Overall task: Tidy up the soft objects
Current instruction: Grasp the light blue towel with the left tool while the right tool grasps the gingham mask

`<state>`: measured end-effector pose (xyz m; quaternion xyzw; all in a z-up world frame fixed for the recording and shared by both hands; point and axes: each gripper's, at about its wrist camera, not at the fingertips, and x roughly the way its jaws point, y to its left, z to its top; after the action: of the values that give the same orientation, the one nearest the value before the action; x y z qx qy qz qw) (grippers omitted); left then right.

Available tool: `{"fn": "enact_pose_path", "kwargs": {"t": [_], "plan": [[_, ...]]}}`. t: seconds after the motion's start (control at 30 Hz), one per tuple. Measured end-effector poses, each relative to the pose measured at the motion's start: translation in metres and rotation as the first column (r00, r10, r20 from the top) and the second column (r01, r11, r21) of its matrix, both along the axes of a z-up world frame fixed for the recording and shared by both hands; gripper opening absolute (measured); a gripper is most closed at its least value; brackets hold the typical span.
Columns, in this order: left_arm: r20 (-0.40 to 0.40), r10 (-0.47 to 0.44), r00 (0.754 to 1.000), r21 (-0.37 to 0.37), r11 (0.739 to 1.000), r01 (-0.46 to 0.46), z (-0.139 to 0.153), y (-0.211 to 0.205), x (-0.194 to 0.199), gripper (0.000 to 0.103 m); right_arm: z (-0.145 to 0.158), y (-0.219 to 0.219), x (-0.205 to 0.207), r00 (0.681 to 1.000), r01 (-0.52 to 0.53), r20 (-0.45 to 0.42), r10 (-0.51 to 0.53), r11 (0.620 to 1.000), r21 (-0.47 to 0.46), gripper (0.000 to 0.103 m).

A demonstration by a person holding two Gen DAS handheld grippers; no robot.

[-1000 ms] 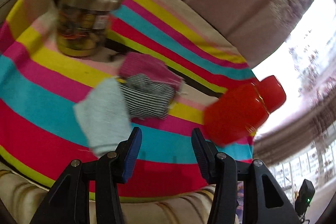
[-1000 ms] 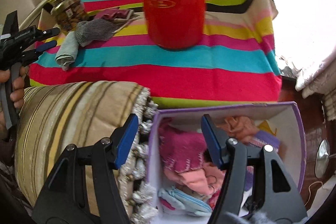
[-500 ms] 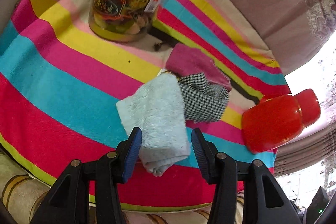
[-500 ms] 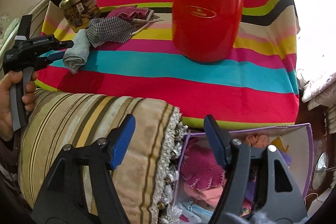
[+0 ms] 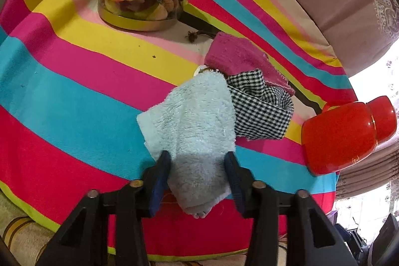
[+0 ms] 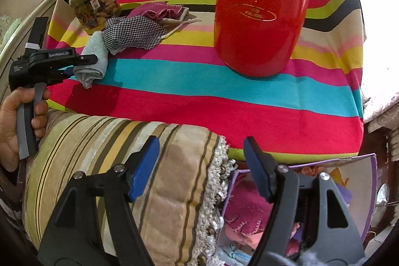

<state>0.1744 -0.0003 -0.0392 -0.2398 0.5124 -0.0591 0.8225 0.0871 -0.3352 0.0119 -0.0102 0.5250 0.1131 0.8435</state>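
Note:
A pale blue fluffy towel point(image 5: 197, 121) lies on the striped tablecloth point(image 5: 74, 91). My left gripper point(image 5: 197, 161) is closing on its near end, and the blue pads point(image 5: 162, 173) press its two sides. A black-and-white checked cloth point(image 5: 259, 114) and a pink cloth point(image 5: 237, 56) lie just behind it. The right wrist view shows the same towel point(image 6: 96, 56) at the left gripper point(image 6: 82, 65), which a hand holds. My right gripper point(image 6: 200, 143) hangs open over a striped cushion point(image 6: 124, 141) and a purple-rimmed box point(image 6: 371, 181) of soft items, with nothing between its fingers.
A glass jar with a gold lid point(image 6: 94, 4) stands behind the cloths at the table's far left. A large red canister point(image 6: 259, 16) stands at the right of the table. Curtains hang behind. The box sits low, below the table's front edge.
The left gripper came down and forward over the blue towel, and its jaws narrowed onto it. The right gripper drifted left, off the box and over the cushion's fringe.

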Motion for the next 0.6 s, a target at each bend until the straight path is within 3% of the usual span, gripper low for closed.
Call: {"fn": "enact_pose_path", "kwargs": {"t": [0.07,0.13,0.3,0.43,0.6], "plan": [[0.007,-0.011,1.000,-0.004,1.000,0.011,0.001,-0.001,0.000,0.024,-0.001,0.004,0.002,1.000,-0.002,-0.002,0.002,1.000,0.006,0.073],[0.025,0.001,1.000,-0.010,1.000,0.000,0.003,0.001,-0.004,0.020,-0.001,0.009,0.005,1.000,-0.005,-0.003,0.005,1.000,0.011,0.073],[0.087,0.061,0.994,-0.025,0.998,-0.059,0.014,0.010,-0.013,0.017,0.002,0.024,0.012,1.000,-0.027,0.003,0.027,0.999,0.025,0.074],[0.149,0.180,0.972,-0.038,0.984,-0.176,0.024,0.031,-0.023,0.017,0.007,0.039,0.022,0.999,-0.036,0.019,0.035,0.998,0.048,0.078],[0.151,0.273,0.950,-0.041,0.962,-0.270,0.023,0.050,-0.027,0.017,0.007,0.065,0.042,0.999,-0.045,0.016,0.043,0.996,0.081,0.079]]}}
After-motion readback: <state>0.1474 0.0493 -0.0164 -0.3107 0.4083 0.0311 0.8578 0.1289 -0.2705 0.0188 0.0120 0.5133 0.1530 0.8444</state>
